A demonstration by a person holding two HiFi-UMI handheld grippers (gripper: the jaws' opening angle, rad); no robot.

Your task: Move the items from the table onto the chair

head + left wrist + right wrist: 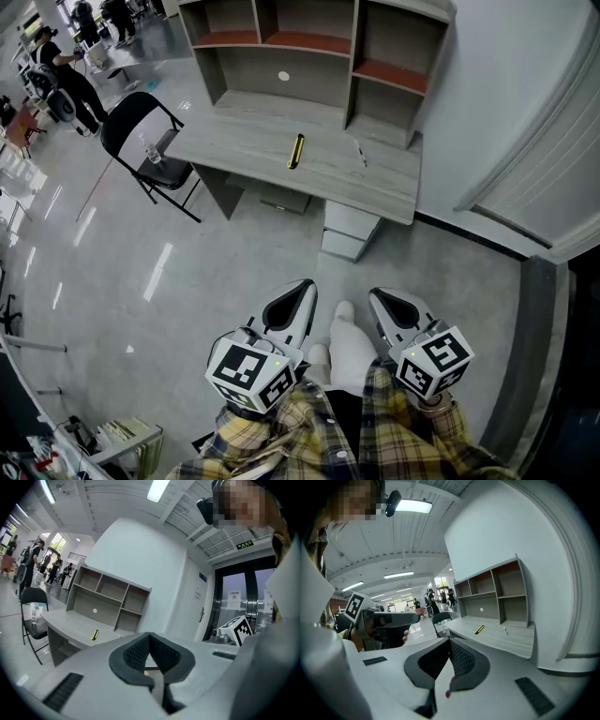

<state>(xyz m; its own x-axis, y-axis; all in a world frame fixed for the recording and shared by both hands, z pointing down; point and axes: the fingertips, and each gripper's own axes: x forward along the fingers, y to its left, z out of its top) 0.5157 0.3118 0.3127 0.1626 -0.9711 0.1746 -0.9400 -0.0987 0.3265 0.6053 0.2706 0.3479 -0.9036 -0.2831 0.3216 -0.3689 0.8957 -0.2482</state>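
At the far left, people (70,80) stand well back on the glossy floor (141,281). Nearer, a black folding chair (131,120) stands just beside the left end of a grey desk (244,141), with a small clear bottle (148,150) upright on its seat. A shelf unit (309,56) runs along the back of the desk.

Near the middle of the desk top lies a yellow and black marker (295,151), apart from everything else. To its right, toward the desk's right end, lies a thin dark thing (361,156) too small to tell. A drawer unit (349,230) sits under the right part of the desk.

Both grippers hang low in the head view, well short of the desk and pointing toward it. The left gripper (302,286) has its jaws clenched together, and its own view shows the ribbed pads (136,653) meeting with nothing between them. The right gripper (378,295) is clamped closed too, and its pads (464,660) press on each other and grasp nothing. Plaid sleeves (281,431) show behind the two marker cubes.
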